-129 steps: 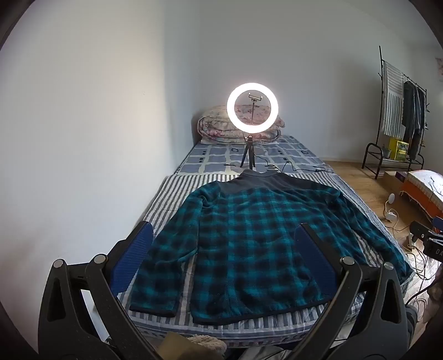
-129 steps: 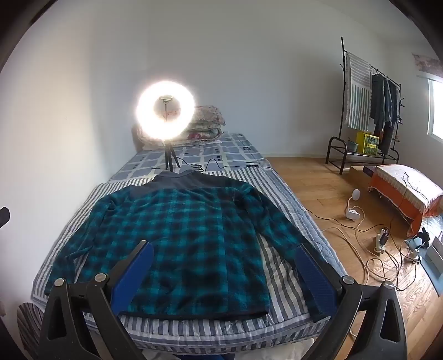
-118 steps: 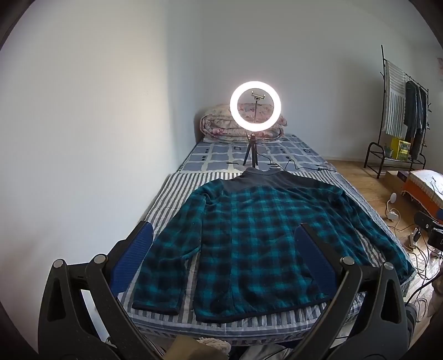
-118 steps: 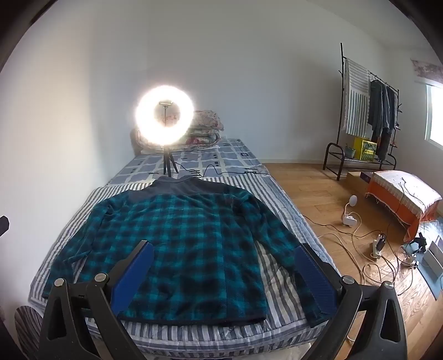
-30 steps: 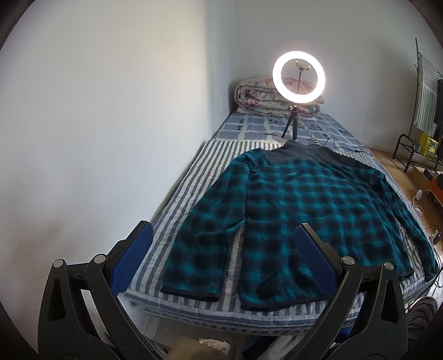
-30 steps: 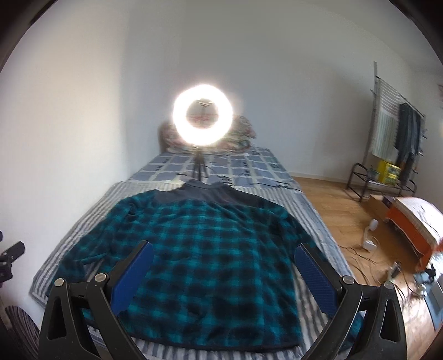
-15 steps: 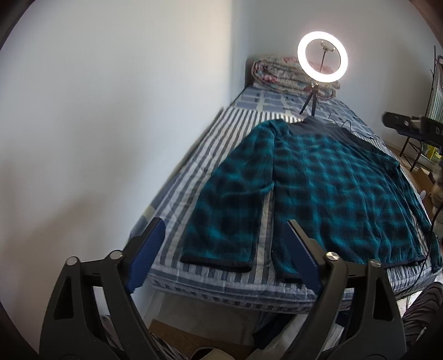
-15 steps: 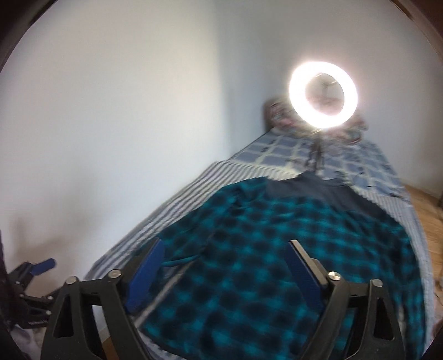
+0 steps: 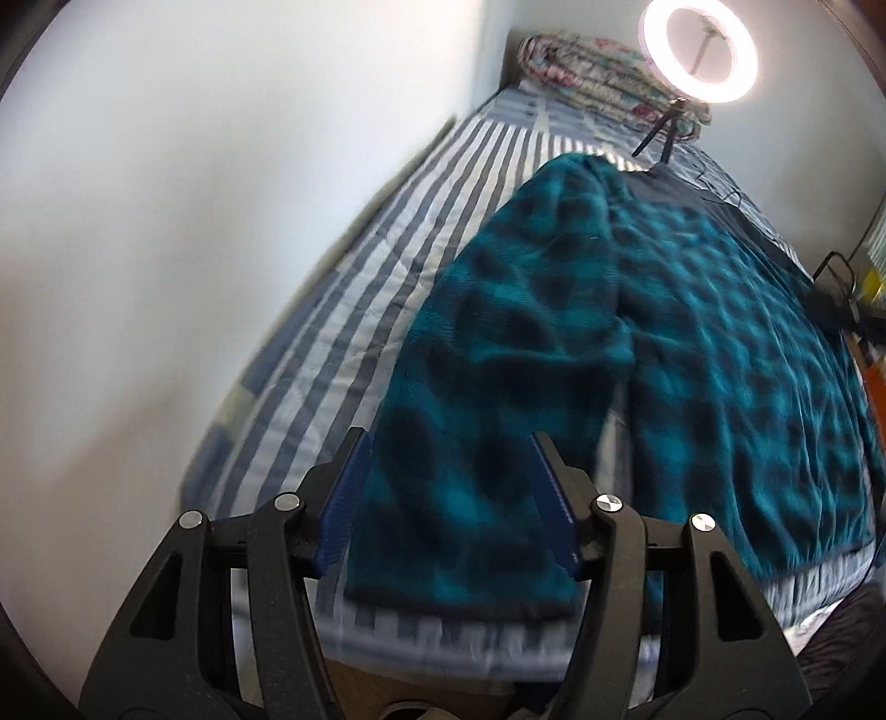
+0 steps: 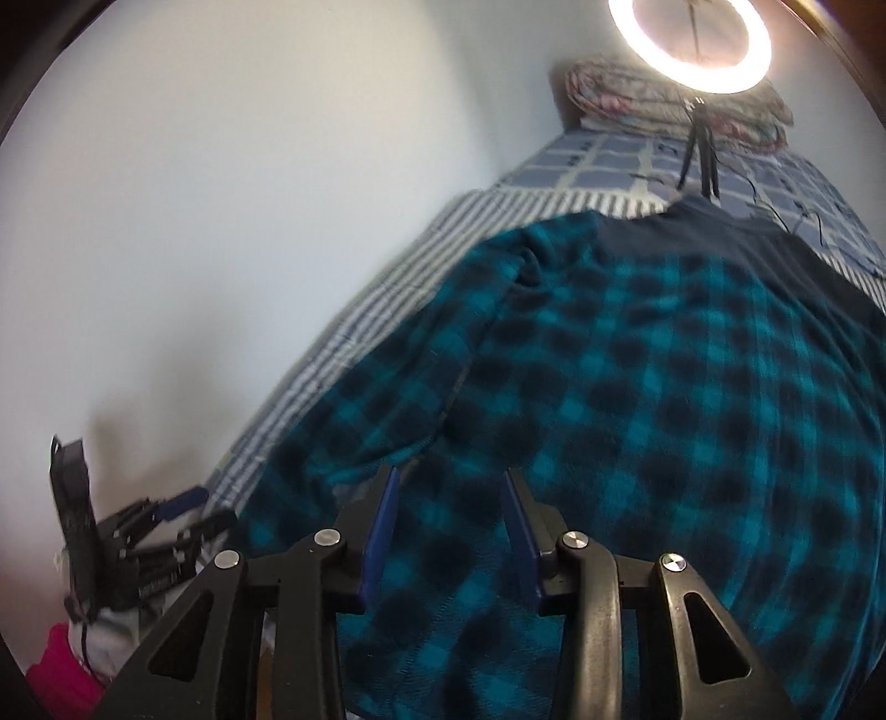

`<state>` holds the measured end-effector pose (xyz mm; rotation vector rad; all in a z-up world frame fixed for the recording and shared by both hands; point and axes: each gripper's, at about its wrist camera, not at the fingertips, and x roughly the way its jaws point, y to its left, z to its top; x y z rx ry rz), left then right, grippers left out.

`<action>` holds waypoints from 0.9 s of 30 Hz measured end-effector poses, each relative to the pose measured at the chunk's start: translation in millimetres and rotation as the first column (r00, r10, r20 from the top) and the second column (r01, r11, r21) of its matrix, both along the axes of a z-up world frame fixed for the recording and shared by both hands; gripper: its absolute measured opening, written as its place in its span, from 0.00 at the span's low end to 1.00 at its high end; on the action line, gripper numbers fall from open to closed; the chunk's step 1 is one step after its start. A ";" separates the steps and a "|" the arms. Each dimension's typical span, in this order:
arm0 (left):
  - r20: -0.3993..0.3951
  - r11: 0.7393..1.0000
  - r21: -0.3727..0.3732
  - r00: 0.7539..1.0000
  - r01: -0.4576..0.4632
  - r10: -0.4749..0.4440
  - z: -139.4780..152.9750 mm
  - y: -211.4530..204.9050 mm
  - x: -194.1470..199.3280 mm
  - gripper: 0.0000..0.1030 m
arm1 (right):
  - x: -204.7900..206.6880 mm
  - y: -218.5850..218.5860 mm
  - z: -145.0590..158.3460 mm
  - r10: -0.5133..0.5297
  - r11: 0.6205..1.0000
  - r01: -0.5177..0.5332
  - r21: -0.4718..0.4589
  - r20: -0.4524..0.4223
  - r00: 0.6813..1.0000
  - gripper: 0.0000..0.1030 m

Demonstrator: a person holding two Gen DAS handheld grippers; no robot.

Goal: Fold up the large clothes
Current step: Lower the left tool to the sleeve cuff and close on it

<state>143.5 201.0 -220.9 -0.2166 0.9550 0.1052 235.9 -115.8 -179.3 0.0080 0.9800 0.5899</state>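
A teal and black plaid fleece jacket (image 9: pixel 720 343) lies flat on the striped bed (image 9: pixel 387 232), collar toward the far end. My left gripper (image 9: pixel 449 437) hovers over the cuff end of the near sleeve (image 9: pixel 459 498). Its jaws are closing, the sleeve shows between the blue pads (image 9: pixel 340 498), and no pinch is visible. My right gripper (image 10: pixel 451 473) points down at the jacket (image 10: pixel 692 387) body beside the underarm seam. Its jaws are closing too, with fabric below the gap. The left gripper (image 10: pixel 144 543) shows at the lower left of the right wrist view.
A white wall (image 9: pixel 194 221) runs along the bed's left side. A lit ring light (image 9: pixel 698 50) on a small tripod stands beyond the collar, with a cable on the bed and a folded quilt (image 9: pixel 581 66) behind it. Pink cloth (image 10: pixel 61 664) lies by the bed's corner.
Both grippers have come down close to the jacket and their jaws have narrowed. The left one moved over the near sleeve's cuff; the right one swung left over the jacket's body.
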 end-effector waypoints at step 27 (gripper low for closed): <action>0.182 0.980 -0.106 0.972 0.167 -0.146 29.5 -34.9 42.9 0.02 | 65.3 -45.1 -56.4 -0.069 0.997 0.072 0.017 -0.147 0.987 0.39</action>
